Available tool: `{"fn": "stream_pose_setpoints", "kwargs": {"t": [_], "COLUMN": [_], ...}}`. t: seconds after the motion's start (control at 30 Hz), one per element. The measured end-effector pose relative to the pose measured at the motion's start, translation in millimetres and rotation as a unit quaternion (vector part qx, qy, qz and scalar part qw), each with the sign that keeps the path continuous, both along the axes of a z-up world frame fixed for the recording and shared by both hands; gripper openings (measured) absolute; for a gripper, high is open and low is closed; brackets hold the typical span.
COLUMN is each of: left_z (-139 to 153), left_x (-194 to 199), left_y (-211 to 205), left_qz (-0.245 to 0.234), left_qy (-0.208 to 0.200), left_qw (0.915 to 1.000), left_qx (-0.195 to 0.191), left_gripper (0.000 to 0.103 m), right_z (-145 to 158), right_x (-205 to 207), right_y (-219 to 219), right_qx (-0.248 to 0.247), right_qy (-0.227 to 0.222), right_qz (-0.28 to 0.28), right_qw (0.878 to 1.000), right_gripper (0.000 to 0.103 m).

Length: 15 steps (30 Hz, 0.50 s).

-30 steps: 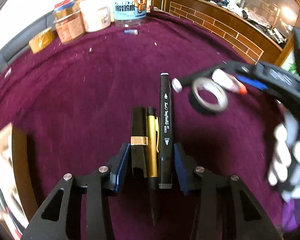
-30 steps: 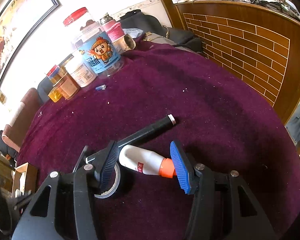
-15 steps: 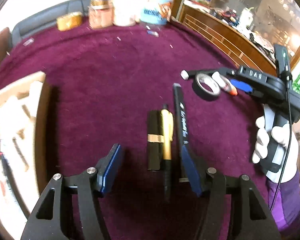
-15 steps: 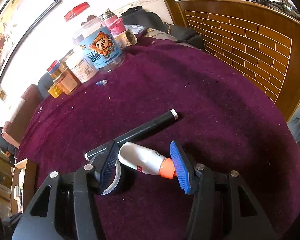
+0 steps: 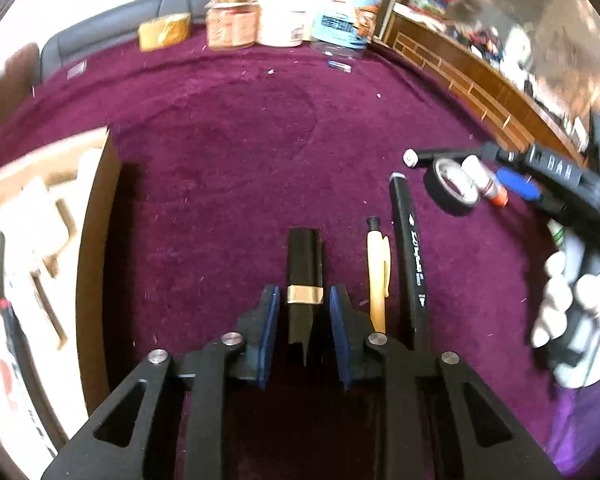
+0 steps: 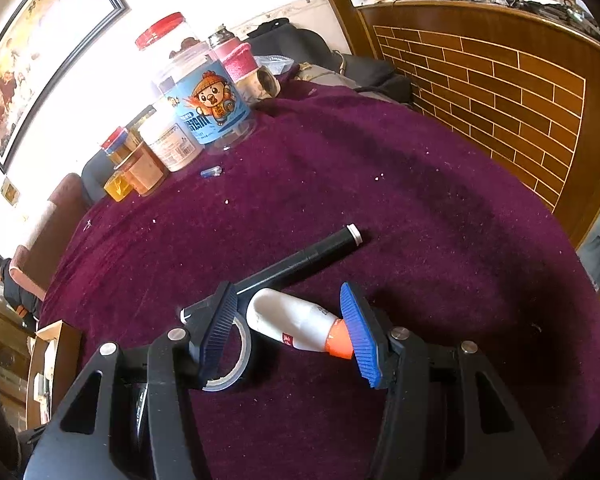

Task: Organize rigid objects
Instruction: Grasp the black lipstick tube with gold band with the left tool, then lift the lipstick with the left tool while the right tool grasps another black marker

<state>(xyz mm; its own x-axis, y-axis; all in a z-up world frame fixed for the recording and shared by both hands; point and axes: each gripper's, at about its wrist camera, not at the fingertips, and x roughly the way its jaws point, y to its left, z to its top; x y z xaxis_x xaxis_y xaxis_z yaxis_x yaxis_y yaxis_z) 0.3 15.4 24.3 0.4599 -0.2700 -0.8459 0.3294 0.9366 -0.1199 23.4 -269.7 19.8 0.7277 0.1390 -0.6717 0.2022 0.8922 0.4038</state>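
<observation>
My left gripper (image 5: 304, 304) is closing around a black lipstick case with a gold band (image 5: 303, 252). The case lies between the blue pads, with a thin gap on each side. To the right, outside the jaws, lie a yellow pen (image 5: 377, 268) and a black marker (image 5: 410, 248). My right gripper (image 6: 288, 316) is shut on a white glue bottle with an orange cap (image 6: 300, 324), cap against the right pad. A tape roll (image 6: 240, 364) lies under its left finger, and a second black marker (image 6: 300, 260) lies just beyond.
A purple cloth (image 5: 240, 140) covers the round table. An open wooden box (image 5: 96, 240) with items inside stands at the left. Jars (image 6: 208, 100) line the far edge, with a small blue cap (image 6: 211, 171) nearby. A white-gloved hand (image 5: 560, 304) holds the right gripper.
My left gripper let go of the three items, shifted left and narrowed around the lipstick case alone. The pen and marker now lie outside its right finger. The right gripper has not moved.
</observation>
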Motion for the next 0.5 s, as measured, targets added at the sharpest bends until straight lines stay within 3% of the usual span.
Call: {"fn": "stream_pose_setpoints", "kwargs": {"t": [0.1,0.17,0.33,0.37,0.4,0.5], "left_z": [-4,-5,-7,-6,-5,2], "left_x": [-3,-5,-6,-7,-9,-18], "left_y": [-21,-26,-22,-22,-19,-7], "left_qz": [-0.014,-0.015,-0.002,0.002,0.005,0.021], "left_qy": [-0.030,-0.047,-0.062,-0.059,-0.054,-0.038], "left_qw": [0.9983,0.9969,0.9971,0.9974,0.9980,0.9990], "left_qx": [0.048,0.061,0.045,0.042,0.034,-0.012], "left_gripper": [0.037,0.037,0.037,0.031,0.013,0.014], "right_z": [0,-1,-1,-1,-2,-2], "right_x": [0,0,1,1,1,2], "right_y": [0,0,-1,0,0,3], "right_qx": [0.002,0.002,0.003,0.003,0.001,-0.005], "right_qy": [0.000,0.001,0.001,0.001,0.000,-0.001], "right_qz": [0.001,0.002,0.002,0.002,0.003,0.006], "right_qw": [1.000,1.000,1.000,1.000,1.000,1.000], "right_gripper": [0.052,0.052,0.052,0.052,0.052,0.052]}}
